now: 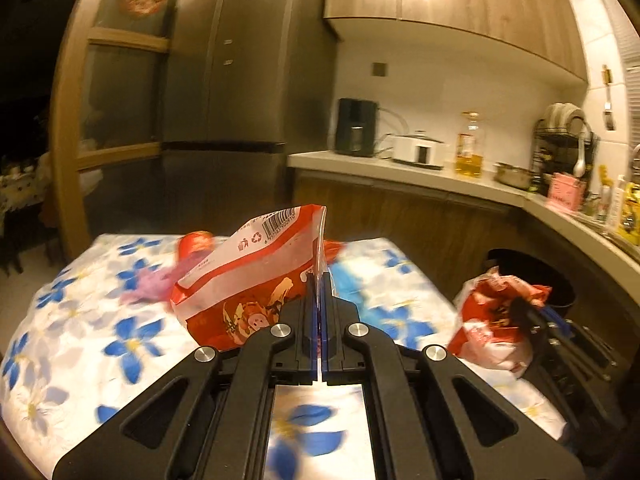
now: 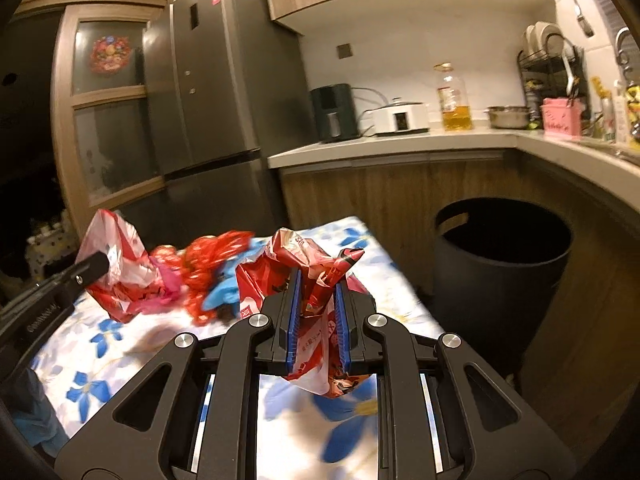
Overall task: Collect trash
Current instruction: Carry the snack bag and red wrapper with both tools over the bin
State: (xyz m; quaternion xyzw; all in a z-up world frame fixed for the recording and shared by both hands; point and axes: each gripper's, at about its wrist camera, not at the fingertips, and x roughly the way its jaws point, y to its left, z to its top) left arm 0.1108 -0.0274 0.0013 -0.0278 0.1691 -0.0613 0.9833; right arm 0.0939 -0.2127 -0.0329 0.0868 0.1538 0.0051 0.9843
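Note:
My left gripper (image 1: 319, 280) is shut on the edge of a red and white snack bag (image 1: 248, 272) and holds it above the flowered table (image 1: 80, 340). It also shows in the right wrist view (image 2: 116, 256) at the left. My right gripper (image 2: 317, 280) is shut on a crumpled red wrapper (image 2: 316, 264), also seen in the left wrist view (image 1: 492, 320). A black trash bin (image 2: 500, 276) stands on the floor to the right of the table. More trash lies on the table: a red wrapper (image 2: 212, 264), a pink piece (image 2: 168, 276) and a blue piece (image 2: 224, 294).
A kitchen counter (image 2: 400, 144) runs behind and to the right, with a black appliance (image 2: 334, 112), a white cooker (image 2: 400, 118), an oil bottle (image 2: 454, 98) and a dish rack (image 2: 552, 68). A dark fridge (image 2: 224, 92) stands behind the table.

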